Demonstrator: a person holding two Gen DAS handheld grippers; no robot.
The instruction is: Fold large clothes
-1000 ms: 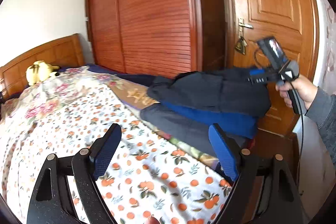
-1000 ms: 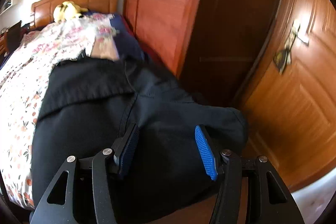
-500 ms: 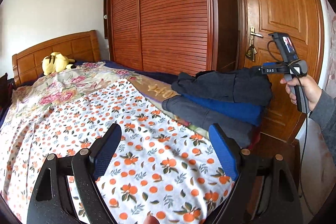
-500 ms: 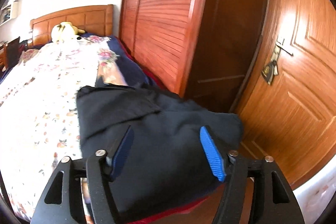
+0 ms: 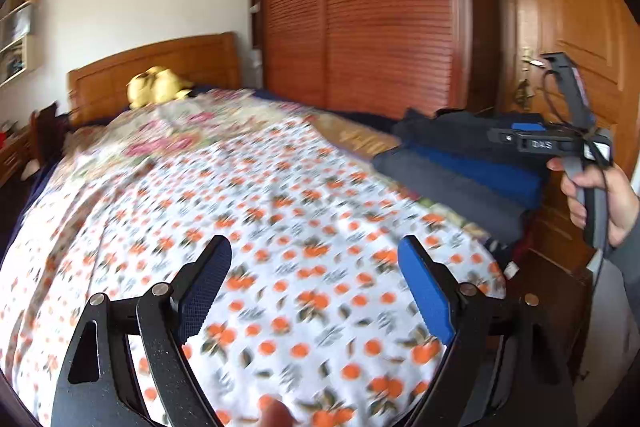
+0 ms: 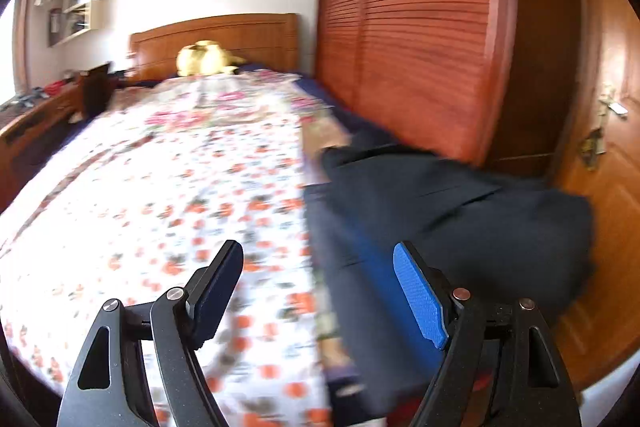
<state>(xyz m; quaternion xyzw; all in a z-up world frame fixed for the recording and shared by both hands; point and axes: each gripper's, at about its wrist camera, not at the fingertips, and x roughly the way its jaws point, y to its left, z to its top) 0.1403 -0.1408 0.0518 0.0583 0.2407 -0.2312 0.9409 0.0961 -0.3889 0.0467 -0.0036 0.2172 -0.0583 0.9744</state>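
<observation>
A stack of folded dark clothes (image 6: 460,211), black on top with a blue layer and a grey one below, lies at the right edge of the bed; it also shows in the left wrist view (image 5: 460,163). My left gripper (image 5: 316,291) is open and empty above the orange-print bedspread (image 5: 280,227). My right gripper (image 6: 320,291) is open and empty, held just short of the stack's near left corner. In the left wrist view the right gripper's body (image 5: 560,143) is in a hand at the right, beside the stack.
A wooden headboard (image 6: 224,35) and a yellow plush toy (image 6: 204,59) are at the far end of the bed. A slatted wardrobe (image 6: 416,35) and a wooden door (image 6: 612,163) stand along the right. A low wooden cabinet (image 6: 36,123) is at the left.
Both grippers have pulled back and swung left, away from the stack. The right gripper was right over the black garment; now it is off its left corner. Both stayed open.
</observation>
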